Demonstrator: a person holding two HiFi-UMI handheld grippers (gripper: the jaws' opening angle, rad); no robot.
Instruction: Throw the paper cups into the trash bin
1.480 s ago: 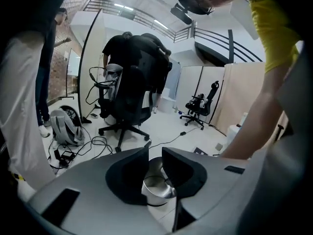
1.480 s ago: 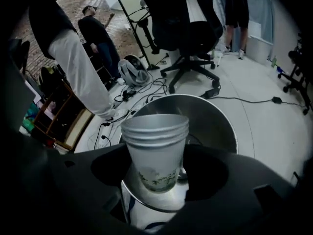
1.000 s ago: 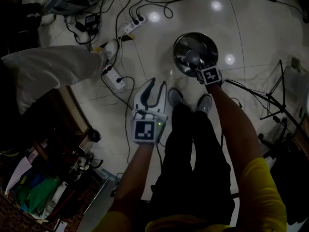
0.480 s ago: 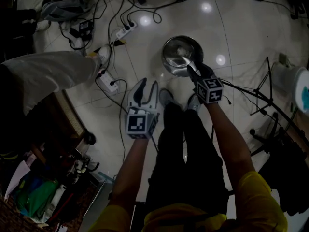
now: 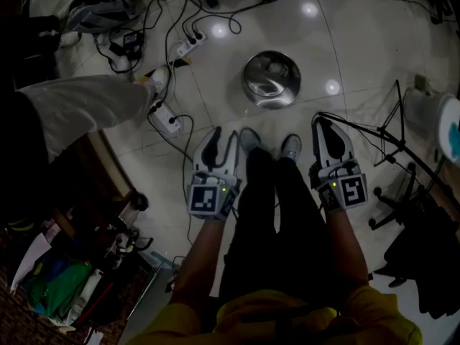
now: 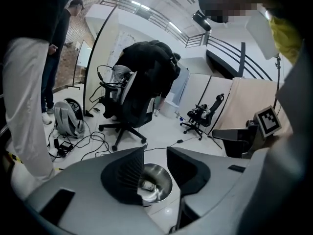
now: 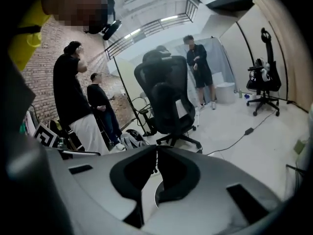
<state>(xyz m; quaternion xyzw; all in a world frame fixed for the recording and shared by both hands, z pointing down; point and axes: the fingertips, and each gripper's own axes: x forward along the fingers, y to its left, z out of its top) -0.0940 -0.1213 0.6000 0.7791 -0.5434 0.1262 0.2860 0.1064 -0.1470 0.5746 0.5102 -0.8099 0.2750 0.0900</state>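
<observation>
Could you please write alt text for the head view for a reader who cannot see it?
Looking down, a person standing on a glossy tiled floor holds the left gripper with fingers apart and the right gripper with fingers shut, both empty. A round steel trash bin stands ahead of their shoes; cables and power strips sprawl at left.

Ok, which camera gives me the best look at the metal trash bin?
The head view: the trash bin shows whole from above, unobstructed. The left gripper view shows it closer but partly behind one jaw of the left tool. The right gripper view shows at most a thin curved edge.
</observation>
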